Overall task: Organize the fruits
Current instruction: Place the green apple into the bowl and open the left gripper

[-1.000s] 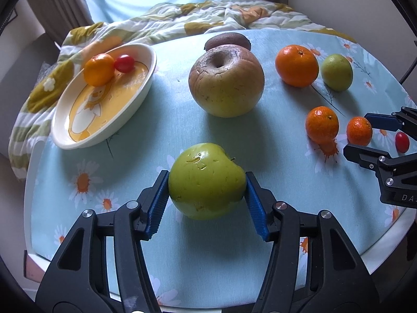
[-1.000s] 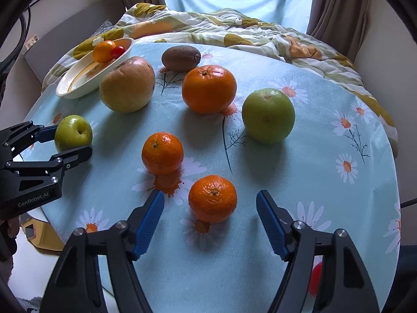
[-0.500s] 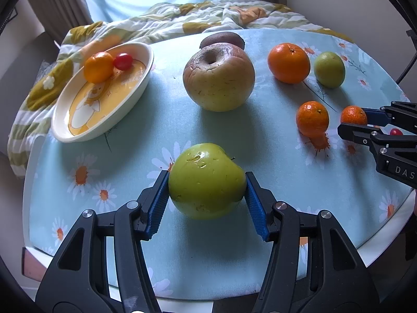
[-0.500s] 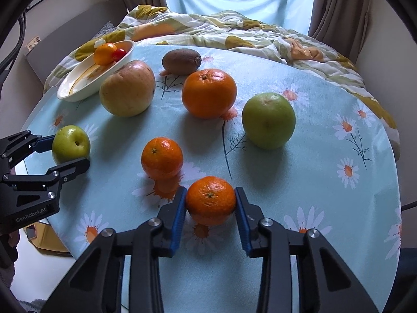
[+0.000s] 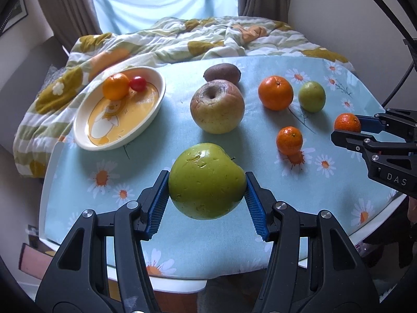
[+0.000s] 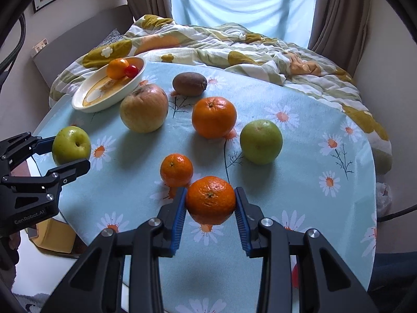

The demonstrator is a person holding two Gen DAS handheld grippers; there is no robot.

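Risk: left hand-held gripper (image 5: 207, 195) clamped on apple (image 5: 207, 181), right hand-held gripper (image 6: 210, 207) on mandarin (image 6: 210, 199); round skins may slip, dropped fruit rolling off worktop (image 5: 146, 240).

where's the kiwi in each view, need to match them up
Left wrist view: the kiwi lies upper centre, just behind the big yellowish apple.
Right wrist view: the kiwi lies upper centre-left, behind and to the right of the same apple.
Shared landmark: the white dish with the yellow picture, left of the kiwi in both views.
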